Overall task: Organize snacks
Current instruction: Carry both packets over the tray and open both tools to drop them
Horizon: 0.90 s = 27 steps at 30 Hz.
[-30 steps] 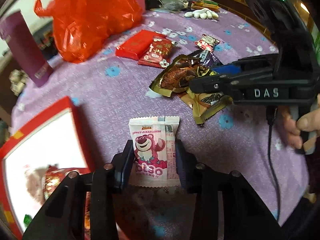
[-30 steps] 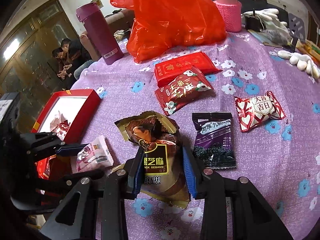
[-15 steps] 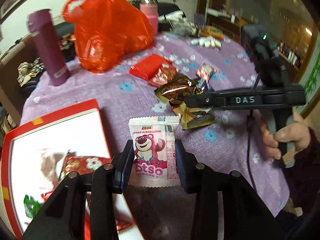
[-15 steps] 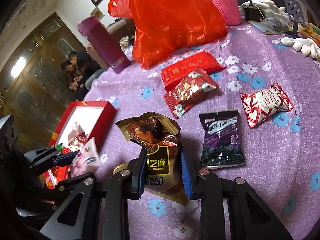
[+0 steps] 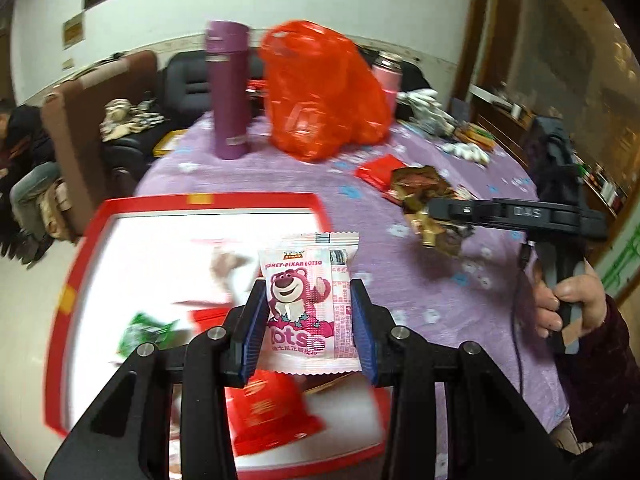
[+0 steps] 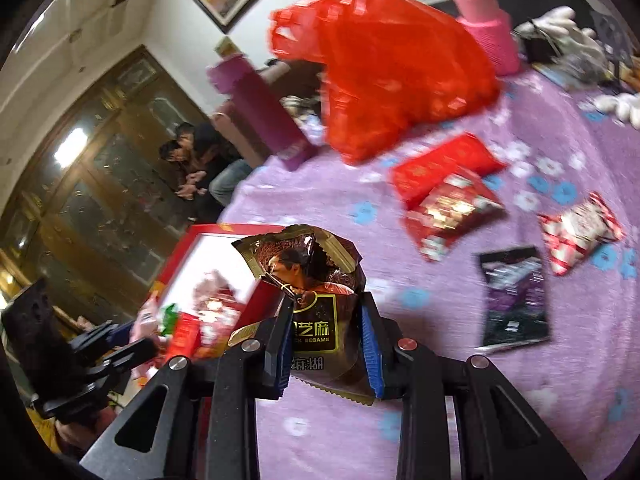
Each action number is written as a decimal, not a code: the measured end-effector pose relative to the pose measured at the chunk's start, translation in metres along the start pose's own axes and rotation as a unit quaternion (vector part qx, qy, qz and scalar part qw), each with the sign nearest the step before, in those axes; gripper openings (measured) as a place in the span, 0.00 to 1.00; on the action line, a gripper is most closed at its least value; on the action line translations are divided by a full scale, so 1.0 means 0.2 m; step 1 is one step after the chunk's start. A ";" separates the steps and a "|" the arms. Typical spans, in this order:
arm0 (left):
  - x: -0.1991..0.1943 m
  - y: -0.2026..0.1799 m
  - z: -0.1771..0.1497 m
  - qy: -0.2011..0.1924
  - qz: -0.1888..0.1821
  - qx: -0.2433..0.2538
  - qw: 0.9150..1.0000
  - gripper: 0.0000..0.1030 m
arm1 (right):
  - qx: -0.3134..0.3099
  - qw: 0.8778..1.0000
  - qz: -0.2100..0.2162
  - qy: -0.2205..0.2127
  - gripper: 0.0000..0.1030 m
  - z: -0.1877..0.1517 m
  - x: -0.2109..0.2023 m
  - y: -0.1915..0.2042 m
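My left gripper (image 5: 309,322) is shut on a pink-and-white Lotso bear snack packet (image 5: 308,300) and holds it above the red-rimmed white tray (image 5: 96,216), which has several snacks inside. My right gripper (image 6: 326,332) is shut on a brown-and-gold black sesame packet (image 6: 308,280), lifted above the purple cloth beside the tray (image 6: 188,240). The right gripper with its packet shows in the left wrist view (image 5: 436,216), and the left gripper shows in the right wrist view (image 6: 132,348).
On the purple flowered tablecloth (image 6: 460,380) lie a dark purple packet (image 6: 514,296), a red-and-white packet (image 6: 580,232) and two red packets (image 6: 444,184). A red plastic bag (image 5: 320,88), a purple flask (image 5: 228,88) and a pink bottle (image 6: 486,32) stand at the back.
Both grippers have risen and swung left toward the tray with their packets. The left gripper now hangs over the tray; the sesame packet has come off the cloth.
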<state>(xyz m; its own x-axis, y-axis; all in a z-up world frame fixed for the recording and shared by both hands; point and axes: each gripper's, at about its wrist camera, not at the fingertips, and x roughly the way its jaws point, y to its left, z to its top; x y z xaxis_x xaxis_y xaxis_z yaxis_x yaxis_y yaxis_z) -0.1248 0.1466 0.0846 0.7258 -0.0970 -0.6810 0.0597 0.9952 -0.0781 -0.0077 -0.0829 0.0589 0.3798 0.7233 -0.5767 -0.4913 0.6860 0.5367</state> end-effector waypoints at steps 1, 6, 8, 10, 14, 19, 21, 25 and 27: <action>-0.02 0.03 -0.01 -0.003 0.008 -0.002 1.000 0.37 | -0.004 1.000 0.006 -0.004 0.29 0.00 0.01 0.04; -0.06 0.14 -0.06 -0.008 0.031 -0.022 0.999 0.37 | -0.021 0.999 0.034 0.003 0.29 0.00 0.10 0.24; -0.07 0.19 -0.07 -0.010 0.041 -0.029 0.999 0.37 | -0.031 0.999 0.041 0.011 0.29 0.00 0.15 0.31; -0.07 0.23 -0.08 -0.011 0.054 -0.036 0.998 0.37 | -0.043 0.998 0.047 0.024 0.29 -0.01 0.21 0.40; -0.07 0.29 -0.10 -0.009 0.059 -0.047 0.997 0.37 | -0.066 0.995 0.057 0.040 0.29 -0.05 0.31 0.53; -0.04 0.34 -0.12 -0.001 0.067 -0.054 0.996 0.37 | -0.082 0.992 0.071 0.060 0.29 -0.09 0.42 0.65; -0.02 0.36 -0.12 0.005 0.070 -0.057 0.996 0.37 | -0.088 0.991 0.072 0.067 0.29 -0.10 0.47 0.69; 0.03 0.38 -0.13 0.020 0.082 -0.061 0.995 0.37 | -0.102 0.990 0.065 0.079 0.29 -0.13 0.55 0.75; 0.04 0.39 -0.14 0.025 0.089 -0.061 0.994 0.37 | -0.111 0.989 0.060 0.083 0.30 -0.15 0.59 0.77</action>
<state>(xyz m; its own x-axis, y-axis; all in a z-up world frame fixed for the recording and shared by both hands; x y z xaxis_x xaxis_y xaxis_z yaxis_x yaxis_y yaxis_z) -0.1340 0.2235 0.0519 0.6817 0.0763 -0.7276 -0.1514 0.9877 -0.0383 -0.0623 0.1047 0.0552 0.1834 0.7621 -0.6209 -0.6920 0.5487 0.4691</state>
